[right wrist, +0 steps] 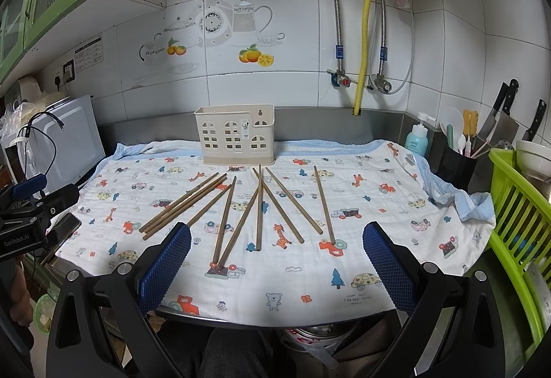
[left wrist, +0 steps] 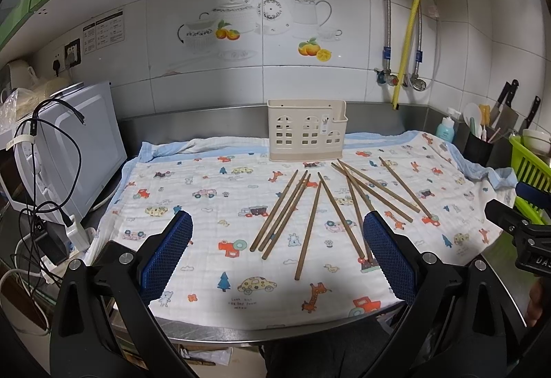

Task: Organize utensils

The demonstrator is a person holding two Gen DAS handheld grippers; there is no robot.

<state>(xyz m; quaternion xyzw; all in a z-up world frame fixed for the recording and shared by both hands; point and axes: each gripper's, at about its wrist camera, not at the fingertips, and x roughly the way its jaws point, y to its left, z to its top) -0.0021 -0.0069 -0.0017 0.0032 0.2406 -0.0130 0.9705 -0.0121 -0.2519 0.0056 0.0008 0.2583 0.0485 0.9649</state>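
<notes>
Both grippers, left [left wrist: 277, 250] and right [right wrist: 275, 254], hover wide and empty at the counter's edge, ready to gather chopsticks [right wrist: 260, 205] fanned across the cloth [right wrist: 378, 205] before the holder [right wrist: 234, 133].

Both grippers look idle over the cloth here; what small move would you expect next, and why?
Probably the right gripper lowers onto the nearest chopsticks. Both it and the left gripper are open and hold nothing, the sticks lie loose on the cloth, and the cream holder behind them looks empty.
</notes>
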